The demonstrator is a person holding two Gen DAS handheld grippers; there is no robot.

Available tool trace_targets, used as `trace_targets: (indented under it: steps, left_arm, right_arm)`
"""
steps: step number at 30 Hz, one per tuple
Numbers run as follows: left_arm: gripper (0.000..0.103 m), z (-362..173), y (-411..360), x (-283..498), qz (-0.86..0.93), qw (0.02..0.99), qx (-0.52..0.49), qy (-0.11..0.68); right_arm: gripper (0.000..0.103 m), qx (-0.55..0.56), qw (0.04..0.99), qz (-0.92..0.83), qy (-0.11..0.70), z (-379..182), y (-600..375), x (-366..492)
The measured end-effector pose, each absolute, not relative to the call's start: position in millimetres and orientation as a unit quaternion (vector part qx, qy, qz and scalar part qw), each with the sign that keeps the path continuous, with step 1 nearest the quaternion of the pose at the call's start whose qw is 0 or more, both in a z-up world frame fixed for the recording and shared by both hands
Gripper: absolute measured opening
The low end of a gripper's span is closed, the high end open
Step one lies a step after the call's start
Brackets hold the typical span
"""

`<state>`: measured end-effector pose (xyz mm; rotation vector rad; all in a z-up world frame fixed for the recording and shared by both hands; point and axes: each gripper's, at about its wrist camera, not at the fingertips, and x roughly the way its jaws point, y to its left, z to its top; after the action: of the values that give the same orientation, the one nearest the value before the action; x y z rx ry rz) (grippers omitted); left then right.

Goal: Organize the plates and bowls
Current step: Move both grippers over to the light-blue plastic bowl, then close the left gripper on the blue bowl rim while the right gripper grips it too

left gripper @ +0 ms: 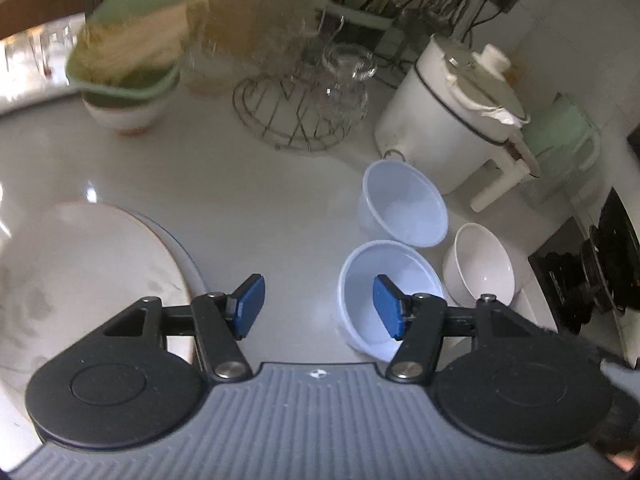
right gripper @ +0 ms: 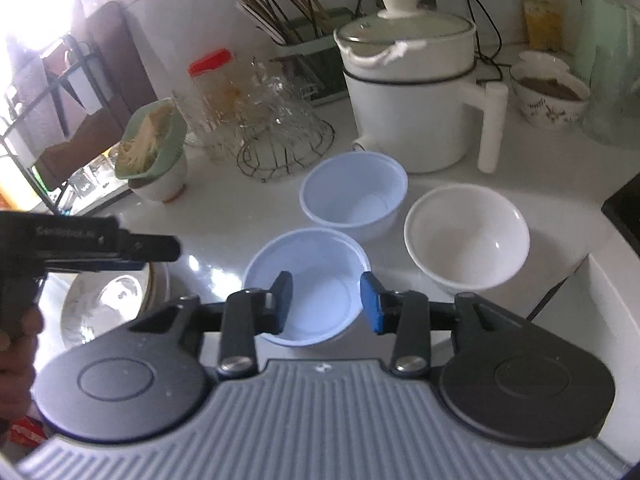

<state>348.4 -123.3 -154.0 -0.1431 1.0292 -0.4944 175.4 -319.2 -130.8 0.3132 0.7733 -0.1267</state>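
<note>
Three empty bowls stand on the white counter: a near pale blue bowl (right gripper: 316, 276) (left gripper: 360, 280), a far pale blue bowl (right gripper: 354, 196) (left gripper: 404, 204), and a white bowl (right gripper: 466, 236) (left gripper: 484, 266). A stack of white plates (left gripper: 80, 280) (right gripper: 116, 300) lies at the left. My right gripper (right gripper: 326, 302) is open, its fingers straddling the near blue bowl's right rim from above. My left gripper (left gripper: 318, 306) is open and empty over bare counter between the plates and the near blue bowl; its body shows in the right wrist view (right gripper: 80, 246).
A white lidded pot (right gripper: 416, 92) with a side handle stands behind the bowls. A wire basket with glassware (right gripper: 280, 136), a red-capped jar (right gripper: 212, 80), a green bowl of noodles on a cup (right gripper: 154, 148) and a chopstick holder (right gripper: 312, 36) line the back. A black stove edge (left gripper: 592, 276) is at right.
</note>
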Motion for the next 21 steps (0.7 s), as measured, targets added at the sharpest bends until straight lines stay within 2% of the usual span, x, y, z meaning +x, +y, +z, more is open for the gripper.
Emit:
trace_targets:
  steps: [14,18,21]
  left_arm:
    - [0.064,-194,-171,366,-0.264,0.805,-0.051,0.529]
    - [0.047,-206,-174,372,-0.257,0.796,-0.06,0.544]
    - [0.034,-212,-173,374,-0.259,0.789,-0.069,0.553]
  right_arm:
    - [0.039,0.197,0.897,-0.091,0.385,-172,-341,192]
    - [0.039,0.206,0.89,-0.093,0.395,-181,-344,196]
    - [0.027,0.198,0.89,-0.087,0.401,-183,-342,198]
